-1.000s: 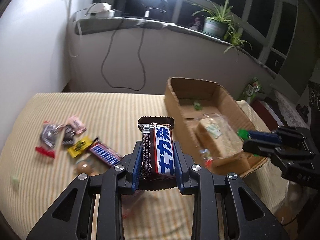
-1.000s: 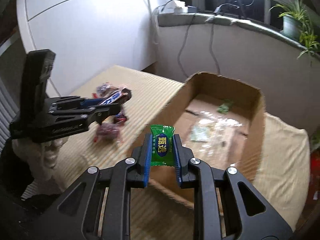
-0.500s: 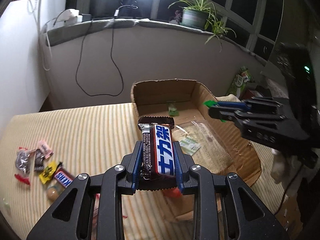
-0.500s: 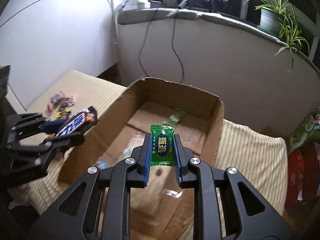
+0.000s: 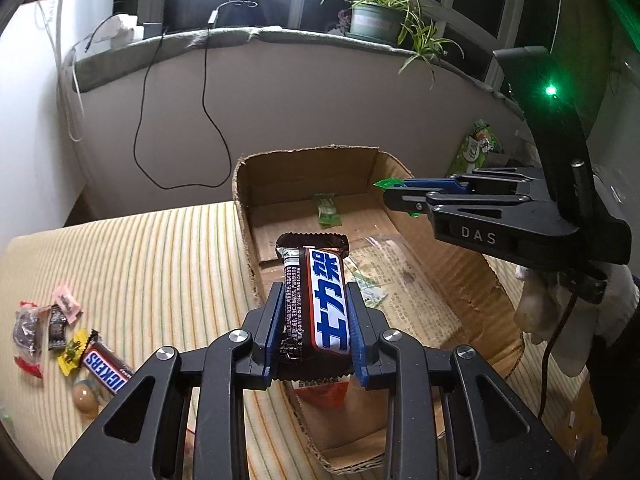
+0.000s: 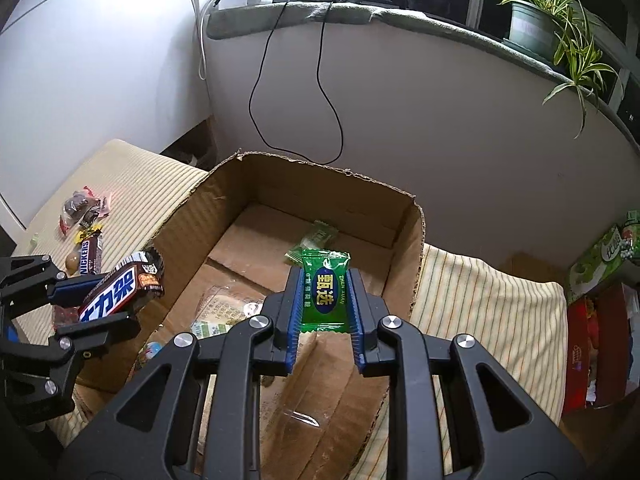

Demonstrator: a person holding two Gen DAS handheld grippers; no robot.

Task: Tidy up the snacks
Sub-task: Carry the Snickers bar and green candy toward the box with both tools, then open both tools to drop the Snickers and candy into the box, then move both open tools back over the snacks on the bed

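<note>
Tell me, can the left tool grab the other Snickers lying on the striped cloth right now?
Probably not yet. The left tool is already shut on a chocolate bar, so its jaws are full. The Snickers itself lies uncovered on the striped cloth, so nothing blocks it once the bar is dropped.

A striped yellow cloth covers the table (image 5: 160,264) here. On it sits an open cardboard box (image 5: 244,216), off to the right in the left wrist view. Well to the left of the box lies a small heap of snacks: a Snickers bar (image 5: 105,367), a yellow candy (image 5: 72,351), a pink sweet (image 5: 66,303), a dark wrapped piece (image 5: 27,330) and a round ball (image 5: 85,397).
</note>
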